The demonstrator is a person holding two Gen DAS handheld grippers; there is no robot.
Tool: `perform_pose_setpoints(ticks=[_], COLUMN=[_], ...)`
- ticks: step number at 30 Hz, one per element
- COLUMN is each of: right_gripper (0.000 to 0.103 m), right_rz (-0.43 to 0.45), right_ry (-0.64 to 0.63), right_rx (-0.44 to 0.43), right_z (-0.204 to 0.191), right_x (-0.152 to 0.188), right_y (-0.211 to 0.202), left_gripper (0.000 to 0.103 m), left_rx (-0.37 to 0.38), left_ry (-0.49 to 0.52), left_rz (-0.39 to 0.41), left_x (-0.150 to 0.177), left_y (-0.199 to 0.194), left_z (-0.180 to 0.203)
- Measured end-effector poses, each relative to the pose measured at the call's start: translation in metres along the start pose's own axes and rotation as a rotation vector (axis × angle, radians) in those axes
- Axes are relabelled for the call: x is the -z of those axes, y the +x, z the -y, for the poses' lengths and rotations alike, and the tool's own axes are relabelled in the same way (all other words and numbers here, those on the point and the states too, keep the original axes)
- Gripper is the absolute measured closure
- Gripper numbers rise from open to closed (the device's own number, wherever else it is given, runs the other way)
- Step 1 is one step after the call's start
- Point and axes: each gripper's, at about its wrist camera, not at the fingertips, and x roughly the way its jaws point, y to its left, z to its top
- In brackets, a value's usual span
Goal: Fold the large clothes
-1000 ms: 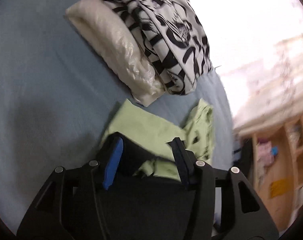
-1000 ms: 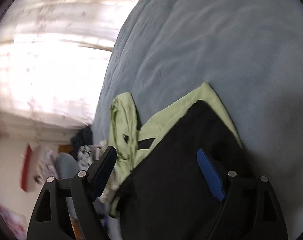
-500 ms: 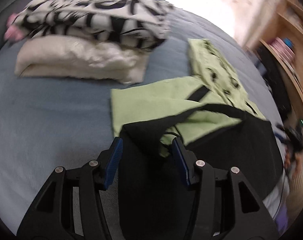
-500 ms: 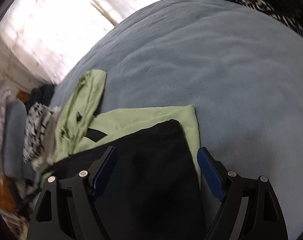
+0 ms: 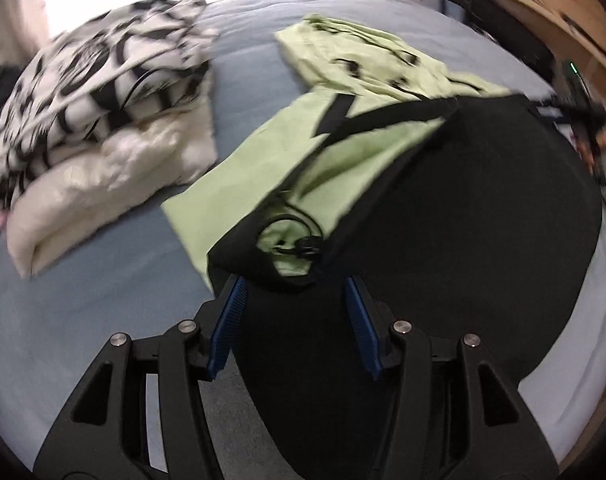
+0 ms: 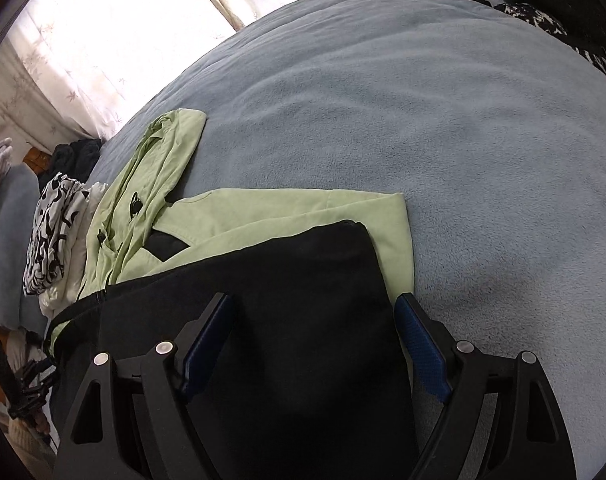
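jacket point(image 5: 443, 216) on bed point(image 5: 83, 304), pillow point(image 5: 103, 176) left.

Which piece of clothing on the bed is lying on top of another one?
The black garment: it overlaps the light green garment, whose edges stick out beyond it.

bedcover: we see a grey-blue blanket point(image 6: 423, 120) | far edge: a black-and-white patterned cloth point(image 5: 103, 68) lies on a white pillow point(image 5: 103, 176) | beyond: sunlit curtains point(image 6: 103, 32), wooden shelves point(image 5: 563, 8)
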Motion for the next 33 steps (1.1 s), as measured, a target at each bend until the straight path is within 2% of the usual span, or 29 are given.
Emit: perform_pose_setpoints(ticks=[3,8,12,19,22,24,26,29,33], right_gripper=[0.019,0.018,0.019,0.024,0.032,0.044,0.073,0.085,0.09], right_rz=[0.007,0.027,0.027,0.031,0.033,0.046,0.041,0.049,0.139], right_ry=[-0.023,-0.057,-0.066,-0.112,-0.105,-0.086,-0.081,-0.12,-0.167], right_rx=[0.01,0.03,0.027,0.032,0.034,0.038,0.04,0.063,0.096], right_z=[-0.001,-0.005,-0.006,-0.009,-0.006,-0.002,0.0,-0.006,-0.022], right_x=[0.003,0.008,0.007,0.004,-0.001,-0.005,-0.007,-0.006,-0.004], right_y=[0.0,0.0,0.0,-0.007,-0.007,-0.009,-0.009,-0.012,-0.037], left_gripper=[0.055,0.055,0.055,0.059,0.064,0.072,0.078,0.086,0.09], left_rx=[-0.091,-0.162,-0.172,-0.104,-0.078,-0.083,-0.095,-0.129,-0.172], left_ry=[0.074,0.018,-0.009,-0.078,-0.137,-0.157,-0.171,-0.176,-0.217], left_rz=[0.013,0.047,0.079,0.05,0.048,0.05,0.054,0.061,0.092], left_x=[0.002,-0.008,-0.023,-0.041,-0.039,-0.036,-0.034,-0.033,-0.036], left_y=[0.002,0.01,0.022,0.052,0.054,0.054,0.052,0.049,0.035], left_z=[0.0,-0.018,-0.027,-0.042,-0.049,-0.052,-0.053,-0.047,-0.039])
